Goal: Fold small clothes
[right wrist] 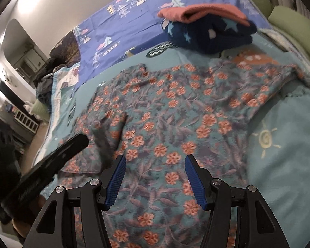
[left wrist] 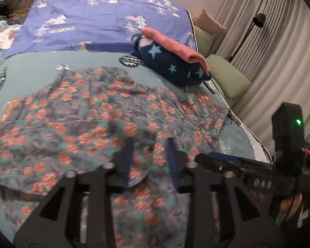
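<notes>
A small teal shirt with orange flowers [left wrist: 97, 119] lies spread flat on the bed; in the right wrist view [right wrist: 175, 119] it fills the middle, one sleeve folded in at the left. My left gripper [left wrist: 150, 142] hovers over the shirt's near part, fingers apart and blurred, holding nothing. It shows in the right wrist view as a black shape [right wrist: 51, 161] at the left. My right gripper [right wrist: 155, 161] is open and empty, just above the shirt's near hem. The right gripper's body [left wrist: 258, 165] shows at the right of the left wrist view.
A folded stack, pink garment [left wrist: 175, 45] on a navy star-print one [left wrist: 171, 64], sits at the bed's far right, also in the right wrist view [right wrist: 208, 31]. A purple sheet [left wrist: 105, 18] covers the far bed. Green cushions [left wrist: 227, 78], curtains and a lamp [left wrist: 258, 20] stand right.
</notes>
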Demonstrator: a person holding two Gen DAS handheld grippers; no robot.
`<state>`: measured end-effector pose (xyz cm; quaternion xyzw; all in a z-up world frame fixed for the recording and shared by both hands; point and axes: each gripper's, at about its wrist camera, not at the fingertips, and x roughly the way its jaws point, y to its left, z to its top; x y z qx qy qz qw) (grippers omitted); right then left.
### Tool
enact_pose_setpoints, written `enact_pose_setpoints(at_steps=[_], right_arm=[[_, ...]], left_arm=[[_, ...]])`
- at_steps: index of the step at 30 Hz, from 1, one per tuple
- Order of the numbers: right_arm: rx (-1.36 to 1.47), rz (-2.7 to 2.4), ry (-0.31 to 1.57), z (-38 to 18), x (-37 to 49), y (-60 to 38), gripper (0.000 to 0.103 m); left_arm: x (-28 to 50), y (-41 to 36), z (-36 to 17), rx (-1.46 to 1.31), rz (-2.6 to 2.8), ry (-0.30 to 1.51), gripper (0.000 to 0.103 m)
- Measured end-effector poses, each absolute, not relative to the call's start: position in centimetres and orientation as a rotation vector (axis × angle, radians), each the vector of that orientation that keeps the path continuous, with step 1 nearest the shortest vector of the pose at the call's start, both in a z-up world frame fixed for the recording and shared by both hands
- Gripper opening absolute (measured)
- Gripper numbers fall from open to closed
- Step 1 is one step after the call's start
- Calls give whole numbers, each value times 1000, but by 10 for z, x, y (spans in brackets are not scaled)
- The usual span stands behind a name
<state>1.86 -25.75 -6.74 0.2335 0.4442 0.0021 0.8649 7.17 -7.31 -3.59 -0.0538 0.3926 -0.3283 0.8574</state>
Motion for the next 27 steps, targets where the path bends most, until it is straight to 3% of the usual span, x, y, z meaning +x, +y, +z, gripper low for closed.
enact_pose_setpoints(at_steps=[8,11,17,19,20,23,27], right_arm=[[461,158,997,-74,49,-223,61],[437,195,1006,-72,62,-207,69],[276,161,1051,-77,106,-171,70],[220,111,1084,-85,119,-165,49],[203,82,1099,-89,124,-164,3],[306,63,1055,-84,120,-182,4],[409,74,825,-43,89,-218,4]], left_arm=[[59,3,-38,-95,-455,760,63],[60,36,-49,-121,-355,787,63],[62,77,-65,-102,-159,795,64],[60,86,-70,-84,-114,799,69],[60,91,-73,-89,-100,806,72],[61,102,-81,-98,-78,828,72],[69,102,-93,-66,-54,850,72]])
